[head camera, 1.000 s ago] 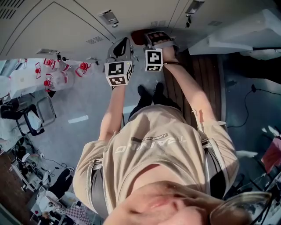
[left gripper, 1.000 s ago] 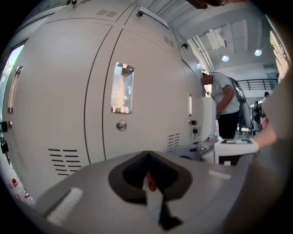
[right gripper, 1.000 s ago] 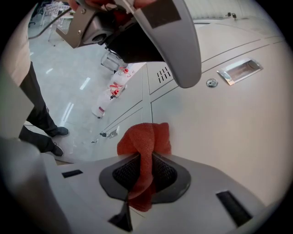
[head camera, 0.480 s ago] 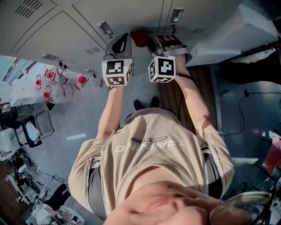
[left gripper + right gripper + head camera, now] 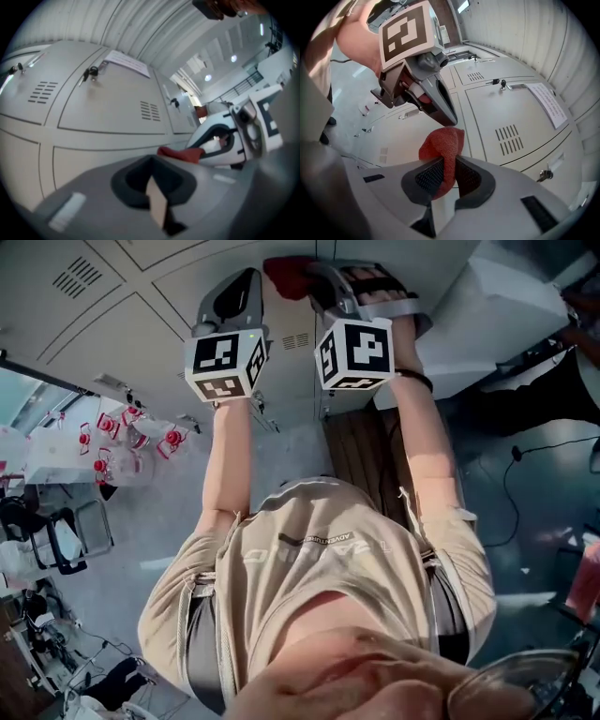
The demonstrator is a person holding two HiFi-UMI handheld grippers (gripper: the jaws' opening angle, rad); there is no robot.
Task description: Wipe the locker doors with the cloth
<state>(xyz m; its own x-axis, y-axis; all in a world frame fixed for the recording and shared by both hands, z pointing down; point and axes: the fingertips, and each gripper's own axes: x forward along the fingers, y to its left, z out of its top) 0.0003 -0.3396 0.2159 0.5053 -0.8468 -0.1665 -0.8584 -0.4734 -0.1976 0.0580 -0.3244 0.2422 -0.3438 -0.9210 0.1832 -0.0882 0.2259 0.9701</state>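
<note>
Left gripper (image 5: pixel 152 183): grey plastic claw, dark rubber pads pressed together with nothing between them. Its tip is just beside the cloth, and bare door panel lies open to its left.
Red knitted cloth (image 5: pixel 443 145): bunched, set at the pale grey sheet-metal locker doors (image 5: pixel 515 117) near a vertical seam. Contact is likely, though the angle is poor.
Right gripper (image 5: pixel 446 176): mesh-textured pads pinching the cloth's lower fold.
To its right: slotted vents, a keyed lock (image 5: pixel 502 83), a white paper label (image 5: pixel 547 104).
Both forearms: raised, outstretched, side by side.
</note>
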